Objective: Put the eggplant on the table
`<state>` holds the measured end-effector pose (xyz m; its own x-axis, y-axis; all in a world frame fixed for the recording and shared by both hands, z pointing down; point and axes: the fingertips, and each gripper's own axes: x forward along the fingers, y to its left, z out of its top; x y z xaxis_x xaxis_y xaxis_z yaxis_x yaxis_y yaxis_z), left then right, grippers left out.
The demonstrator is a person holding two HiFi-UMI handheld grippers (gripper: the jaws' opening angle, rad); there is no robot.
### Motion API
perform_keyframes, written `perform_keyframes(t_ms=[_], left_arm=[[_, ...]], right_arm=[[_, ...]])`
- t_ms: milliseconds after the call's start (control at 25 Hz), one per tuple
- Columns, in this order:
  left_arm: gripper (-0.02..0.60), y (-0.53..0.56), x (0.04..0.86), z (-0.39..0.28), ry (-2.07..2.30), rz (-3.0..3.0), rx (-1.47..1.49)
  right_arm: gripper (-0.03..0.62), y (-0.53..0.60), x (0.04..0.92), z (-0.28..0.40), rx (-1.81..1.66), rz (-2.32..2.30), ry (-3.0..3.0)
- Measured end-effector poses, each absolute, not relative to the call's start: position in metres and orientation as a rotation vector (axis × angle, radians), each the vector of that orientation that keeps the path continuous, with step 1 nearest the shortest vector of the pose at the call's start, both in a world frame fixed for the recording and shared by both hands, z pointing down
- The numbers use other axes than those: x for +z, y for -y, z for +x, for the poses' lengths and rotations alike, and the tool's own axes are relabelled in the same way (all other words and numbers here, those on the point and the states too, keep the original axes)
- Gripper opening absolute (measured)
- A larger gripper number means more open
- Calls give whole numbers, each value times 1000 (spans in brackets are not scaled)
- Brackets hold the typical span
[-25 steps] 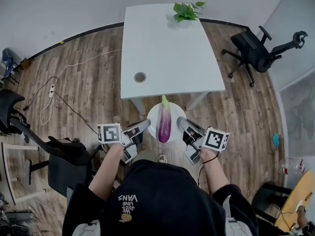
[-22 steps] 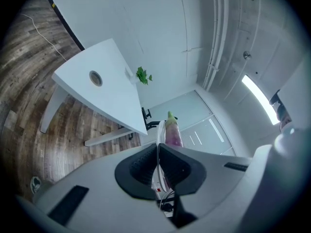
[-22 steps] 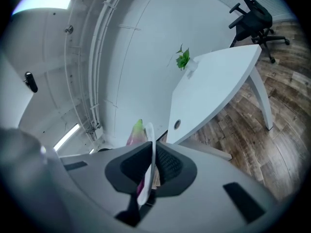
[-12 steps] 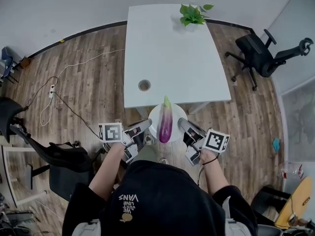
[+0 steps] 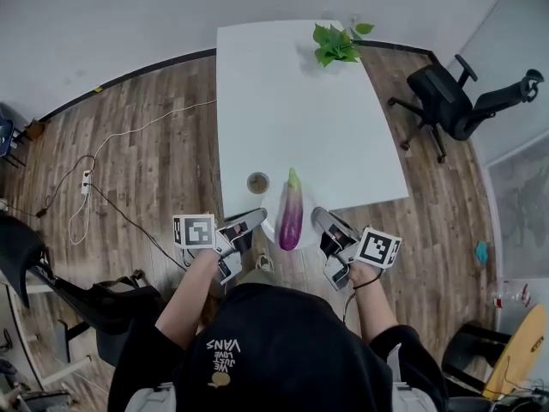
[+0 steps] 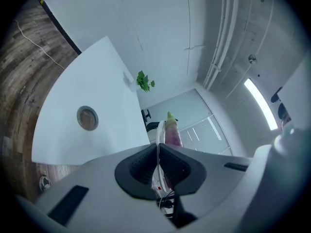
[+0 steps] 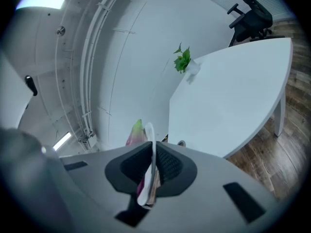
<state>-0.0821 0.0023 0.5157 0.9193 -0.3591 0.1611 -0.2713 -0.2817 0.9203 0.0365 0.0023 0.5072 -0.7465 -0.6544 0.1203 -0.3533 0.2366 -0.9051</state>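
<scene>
Eggplant [image 5: 291, 215] on white plate [image 5: 271, 228] (at table [image 5: 292, 101] edge), left hand-held gripper [image 5: 253, 219], right hand-held gripper [image 5: 317, 217] both clamping its rim

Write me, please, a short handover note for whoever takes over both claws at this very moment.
Left claw: shut on the left rim of the white plate.
Right claw: shut on the plate's right rim.
The eggplant lies on the plate, which is held at the near edge of the white table.
Done: the plate and eggplant are at the table.
Left: set the plate fully on the table, then open both claws and draw back.
</scene>
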Motion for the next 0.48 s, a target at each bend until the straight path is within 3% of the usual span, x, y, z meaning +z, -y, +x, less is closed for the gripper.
perform_keyframes(t_ms=[480], left_arm=[[25,54,515,-88,431,1868,-87]], right_arm=[[32,51,510,29,-1524,-974,-2194]])
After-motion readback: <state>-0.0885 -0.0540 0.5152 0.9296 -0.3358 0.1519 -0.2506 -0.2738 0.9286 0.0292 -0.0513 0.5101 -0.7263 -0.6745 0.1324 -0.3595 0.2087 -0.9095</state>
